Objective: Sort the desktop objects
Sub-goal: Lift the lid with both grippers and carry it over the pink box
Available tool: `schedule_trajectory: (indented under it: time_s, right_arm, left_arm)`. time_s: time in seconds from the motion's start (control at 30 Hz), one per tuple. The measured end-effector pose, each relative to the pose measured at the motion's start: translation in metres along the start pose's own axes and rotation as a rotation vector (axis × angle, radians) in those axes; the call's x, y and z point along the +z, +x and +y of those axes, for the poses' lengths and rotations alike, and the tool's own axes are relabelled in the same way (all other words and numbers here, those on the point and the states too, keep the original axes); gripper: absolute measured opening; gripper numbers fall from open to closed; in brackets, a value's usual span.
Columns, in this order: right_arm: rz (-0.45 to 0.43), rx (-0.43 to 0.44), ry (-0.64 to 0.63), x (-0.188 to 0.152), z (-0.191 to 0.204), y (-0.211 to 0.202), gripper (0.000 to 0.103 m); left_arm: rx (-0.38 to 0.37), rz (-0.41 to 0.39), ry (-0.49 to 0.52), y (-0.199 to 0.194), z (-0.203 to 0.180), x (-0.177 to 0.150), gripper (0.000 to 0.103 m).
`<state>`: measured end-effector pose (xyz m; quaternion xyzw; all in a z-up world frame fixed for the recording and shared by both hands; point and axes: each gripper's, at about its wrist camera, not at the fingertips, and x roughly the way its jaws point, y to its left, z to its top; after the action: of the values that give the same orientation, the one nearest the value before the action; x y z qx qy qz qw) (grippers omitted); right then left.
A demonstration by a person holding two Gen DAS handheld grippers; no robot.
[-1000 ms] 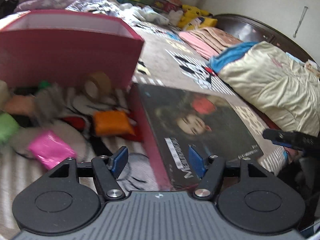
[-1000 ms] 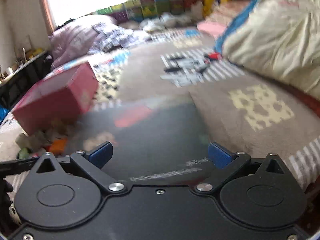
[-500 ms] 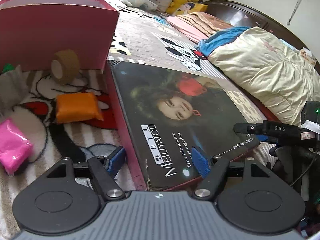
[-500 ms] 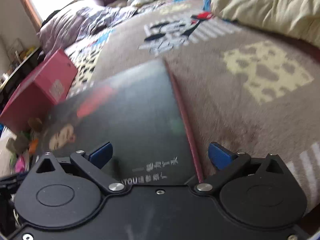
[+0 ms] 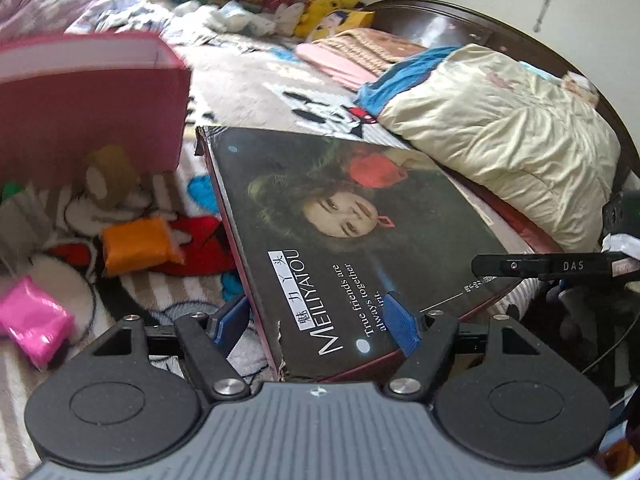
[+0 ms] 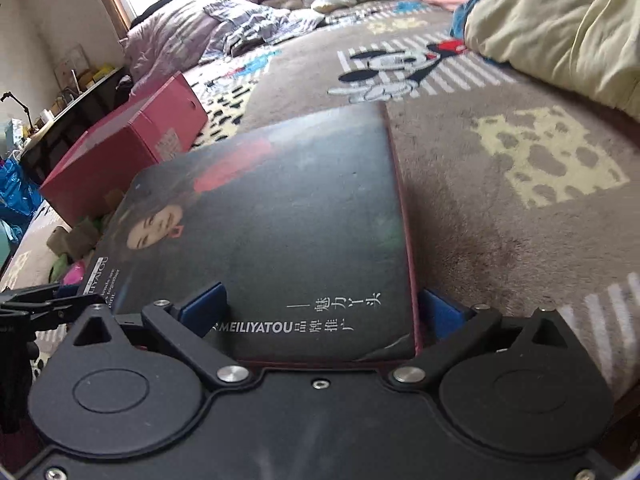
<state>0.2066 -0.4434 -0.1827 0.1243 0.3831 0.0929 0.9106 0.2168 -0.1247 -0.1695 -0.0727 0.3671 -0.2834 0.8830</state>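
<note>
A large flat dark box (image 5: 360,232) with a portrait and "MEILIYATOU" on its lid lies on the cartoon blanket. My left gripper (image 5: 314,316) is open and straddles its near left corner: one blue pad sits beside the box's left edge, the other over the lid. My right gripper (image 6: 320,304) is open at the box (image 6: 280,220) near its right corner, one pad over the lid and one just outside the red right edge. In the left wrist view the right gripper's finger (image 5: 520,268) lies at the box's right corner.
A pink open box (image 5: 88,112) stands at the back left. In front of it lie a brown tape roll (image 5: 108,176), an orange packet (image 5: 136,244), a pink packet (image 5: 32,324) and something green (image 5: 12,190). A cream quilt (image 5: 500,140) rises on the right.
Both grippers have closed in on the dark box's near corners. The left jaws stand slightly wider. The right gripper has dipped, so the box now fills its view.
</note>
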Motion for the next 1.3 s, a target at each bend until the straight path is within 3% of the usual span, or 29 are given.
schedule_trajectory:
  time_s: [0.27, 0.47, 1.3]
  right_arm:
    - [-0.08, 0.013, -0.005, 0.002, 0.018, -0.039, 0.103]
    - [-0.121, 0.055, -0.036, 0.022, 0.044, -0.043, 0.103]
    - [-0.113, 0.192, -0.164, 0.097, 0.175, 0.055, 0.103]
  left_arm:
    - [-0.006, -0.067, 0.063, -0.038, -0.012, 0.02, 0.073]
    - [0.035, -0.111, 0.079, -0.068, 0.0, 0.039, 0.073]
    - [0.242, -0.158, 0.036, -0.129, 0.122, 0.097, 0.075]
